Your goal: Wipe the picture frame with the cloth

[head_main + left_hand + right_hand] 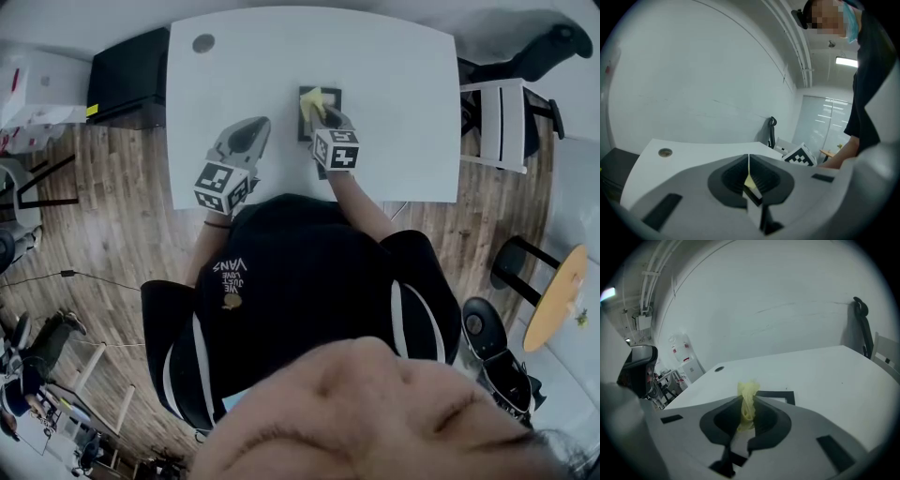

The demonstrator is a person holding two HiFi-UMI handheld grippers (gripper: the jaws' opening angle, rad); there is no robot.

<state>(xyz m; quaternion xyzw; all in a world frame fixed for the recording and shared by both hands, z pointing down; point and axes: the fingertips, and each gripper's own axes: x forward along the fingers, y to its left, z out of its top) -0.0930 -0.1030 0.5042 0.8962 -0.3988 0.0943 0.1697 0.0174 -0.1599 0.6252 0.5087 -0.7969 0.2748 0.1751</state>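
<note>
On white table, R gripper pinches yellow cloth over black picture frame; L gripper, jaws together, near to its left, nothing btwn them; chair by table's right edge.

White table seen upper centre of head view. Black frame laid flat on it, right of middle. Round grommet set near table's upper-left corner.
</note>
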